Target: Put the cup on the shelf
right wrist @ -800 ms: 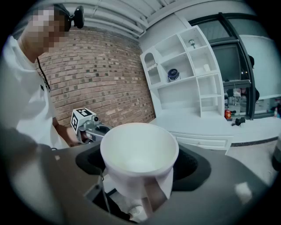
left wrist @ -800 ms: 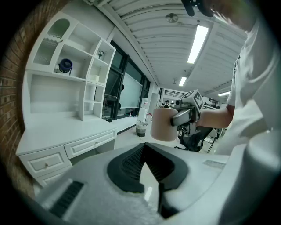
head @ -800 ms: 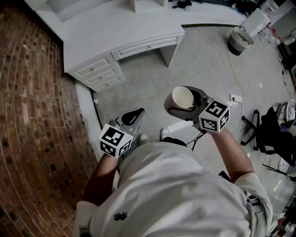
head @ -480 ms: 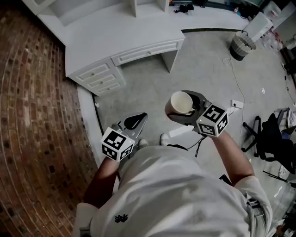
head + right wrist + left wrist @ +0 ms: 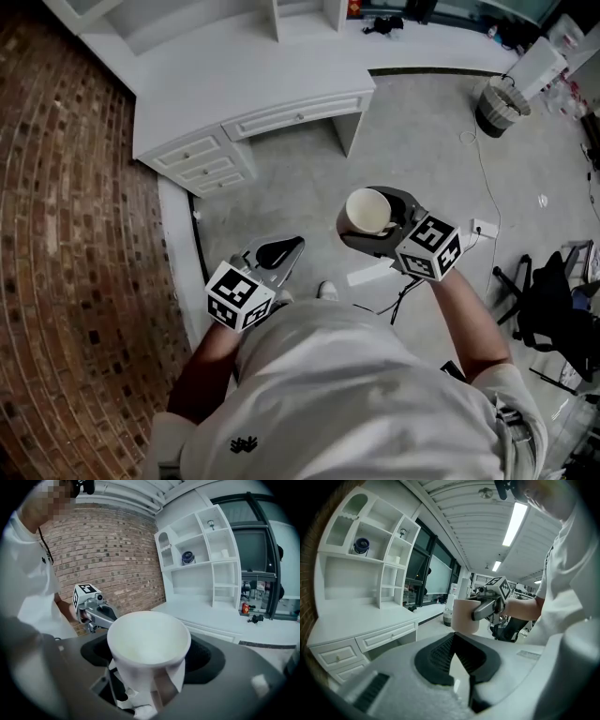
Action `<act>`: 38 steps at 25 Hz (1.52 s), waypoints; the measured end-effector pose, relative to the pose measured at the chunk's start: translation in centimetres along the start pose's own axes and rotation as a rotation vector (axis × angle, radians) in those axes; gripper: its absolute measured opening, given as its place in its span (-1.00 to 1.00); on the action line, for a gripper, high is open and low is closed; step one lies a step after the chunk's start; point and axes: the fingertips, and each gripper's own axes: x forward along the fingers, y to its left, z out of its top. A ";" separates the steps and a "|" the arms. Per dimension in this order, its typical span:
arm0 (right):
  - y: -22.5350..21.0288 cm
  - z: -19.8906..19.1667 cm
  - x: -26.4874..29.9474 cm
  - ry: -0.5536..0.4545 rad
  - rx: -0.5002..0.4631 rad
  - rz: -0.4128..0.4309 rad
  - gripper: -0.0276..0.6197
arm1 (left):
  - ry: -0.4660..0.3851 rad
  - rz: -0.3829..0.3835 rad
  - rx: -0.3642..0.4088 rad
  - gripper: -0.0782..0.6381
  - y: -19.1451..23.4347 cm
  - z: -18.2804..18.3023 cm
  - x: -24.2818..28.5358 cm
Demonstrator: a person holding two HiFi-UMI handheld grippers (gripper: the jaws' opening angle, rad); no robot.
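Cup: the plain white tapered cup (image 5: pixel 367 208) is upright in the air, in front of the white desk with drawers (image 5: pixel 244 84) and well apart from it.
Right gripper: the right gripper (image 5: pixel 362 221) has its grey jaws spread wide and pressed on the cup's wall, one on each side.
Left gripper: the left gripper (image 5: pixel 277 253) has its dark pads drawn together with nothing between them. It is also in front of the desk and apart from it.
Head view alone: the desk's flat top and its stack of three drawers, the red-brown brick wall (image 5: pixel 66 234) beside the desk, and a round woven bin (image 5: pixel 502 103) on the floor past the desk's open end.
Gripper views alone: a white shelf unit (image 5: pixel 370 559) rises from the desk's back, with a dark blue round thing (image 5: pixel 361 545) in an upper compartment. The right gripper view looks into the cup's bare white inside (image 5: pixel 149 644), and the left gripper view shows its side (image 5: pixel 465 616).
Change: the bin now shows lower and further right in the head view. The cup is in the same grip as before.
Writing: black-and-white square markers on each gripper's cube (image 5: pixel 429 248). A small black emblem on the white shirt (image 5: pixel 246 441) is too small to read.
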 end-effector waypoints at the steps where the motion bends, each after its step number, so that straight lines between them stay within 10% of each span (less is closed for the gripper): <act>1: -0.5 -0.1 -0.2 0.002 -0.009 0.003 0.45 | 0.002 0.005 0.000 -0.76 -0.2 0.1 0.6; 16: -8.3 1.0 0.6 -0.001 -0.023 -0.031 0.45 | 0.026 -0.030 0.001 -0.76 2.3 1.6 6.2; 38: -19.8 15.1 16.4 0.035 -0.062 -0.133 0.45 | -0.017 -0.159 0.077 -0.76 23.6 9.4 4.8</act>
